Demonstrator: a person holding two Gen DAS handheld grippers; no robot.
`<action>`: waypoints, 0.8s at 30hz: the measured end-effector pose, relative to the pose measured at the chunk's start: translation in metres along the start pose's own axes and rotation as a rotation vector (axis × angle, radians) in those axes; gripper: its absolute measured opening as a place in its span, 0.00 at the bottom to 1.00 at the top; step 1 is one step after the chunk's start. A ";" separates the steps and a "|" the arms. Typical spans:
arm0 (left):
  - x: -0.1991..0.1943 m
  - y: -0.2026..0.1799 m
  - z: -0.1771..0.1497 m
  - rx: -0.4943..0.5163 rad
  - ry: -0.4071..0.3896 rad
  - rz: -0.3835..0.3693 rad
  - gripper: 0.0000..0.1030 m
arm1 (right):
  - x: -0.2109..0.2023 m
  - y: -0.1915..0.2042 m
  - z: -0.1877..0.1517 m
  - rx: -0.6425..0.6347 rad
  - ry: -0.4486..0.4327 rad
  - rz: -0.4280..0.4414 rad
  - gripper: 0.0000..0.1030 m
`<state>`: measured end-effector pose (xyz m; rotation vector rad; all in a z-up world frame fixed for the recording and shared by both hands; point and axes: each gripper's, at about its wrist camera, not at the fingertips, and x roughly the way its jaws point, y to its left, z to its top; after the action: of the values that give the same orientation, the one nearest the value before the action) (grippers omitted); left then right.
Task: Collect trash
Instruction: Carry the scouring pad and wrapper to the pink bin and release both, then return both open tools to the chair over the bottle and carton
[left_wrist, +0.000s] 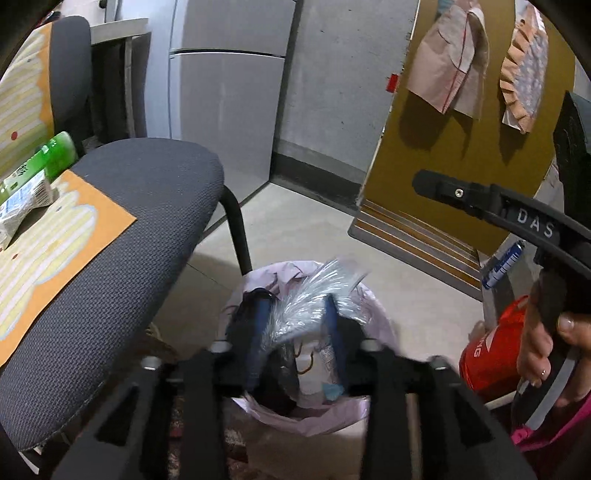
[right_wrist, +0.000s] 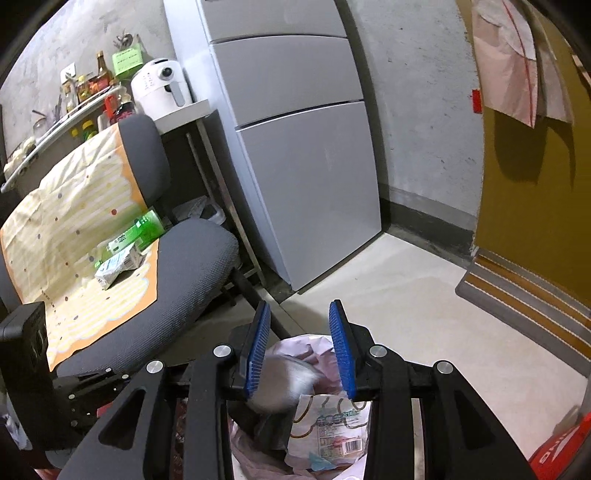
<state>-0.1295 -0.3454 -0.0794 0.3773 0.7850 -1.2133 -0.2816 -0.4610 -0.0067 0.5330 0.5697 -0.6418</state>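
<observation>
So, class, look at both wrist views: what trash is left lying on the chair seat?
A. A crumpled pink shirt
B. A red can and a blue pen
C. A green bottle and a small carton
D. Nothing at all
C: the green bottle and the small carton lie together on the patterned cloth over the chair, beside the bin.

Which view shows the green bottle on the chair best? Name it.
The right wrist view: the green bottle lies in full on the chair's cloth. In the left wrist view it sits at the frame's edge, partly cut off.
</observation>
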 end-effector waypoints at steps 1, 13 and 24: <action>-0.001 0.000 -0.001 -0.001 -0.003 0.002 0.46 | 0.000 0.000 0.000 0.002 0.001 -0.001 0.35; -0.046 0.049 -0.003 -0.109 -0.091 0.154 0.46 | 0.005 0.030 0.003 -0.050 0.012 0.056 0.35; -0.108 0.115 -0.012 -0.234 -0.151 0.367 0.61 | 0.023 0.100 0.013 -0.151 0.037 0.182 0.45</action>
<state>-0.0411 -0.2257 -0.0272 0.2218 0.6824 -0.7873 -0.1945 -0.4107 0.0162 0.4497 0.5914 -0.4136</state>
